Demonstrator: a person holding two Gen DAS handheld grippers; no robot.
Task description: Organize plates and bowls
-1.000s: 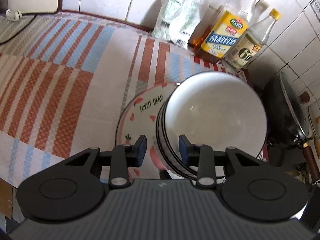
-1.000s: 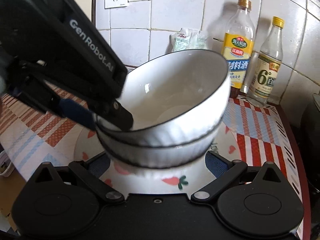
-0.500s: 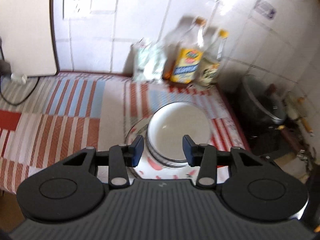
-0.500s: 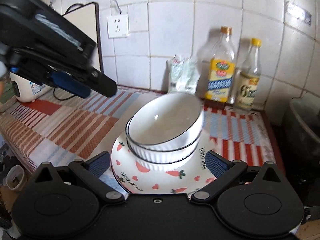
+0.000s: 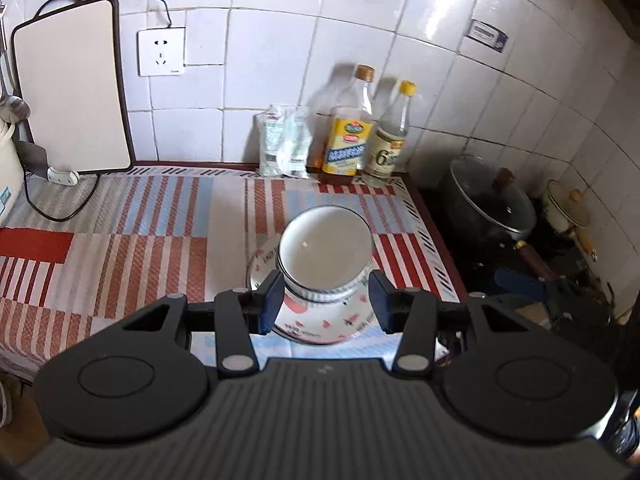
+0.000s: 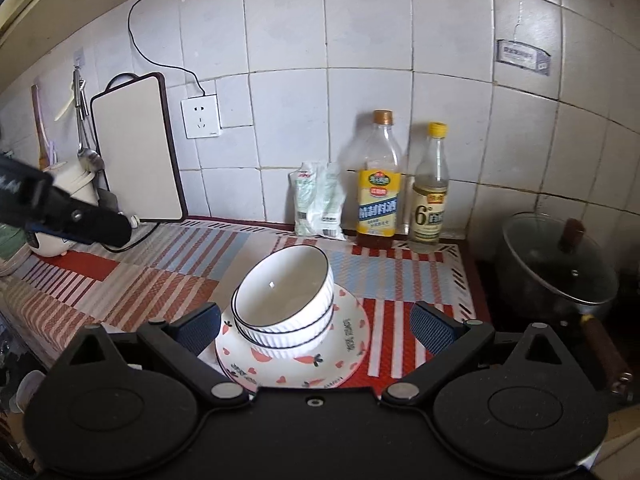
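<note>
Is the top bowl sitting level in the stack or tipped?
Tipped. In the right wrist view the top bowl leans inside the lower bowl, its rim higher on one side; both stand on the plate.

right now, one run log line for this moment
stage: stacking done | bowls: two nested, top tilted, on plate | left gripper: open, empty | right gripper: open, empty

hidden: plate (image 6: 320,364) centre under bowls (image 6: 286,292) | cut off: rice cooker (image 5: 6,176) at left edge
</note>
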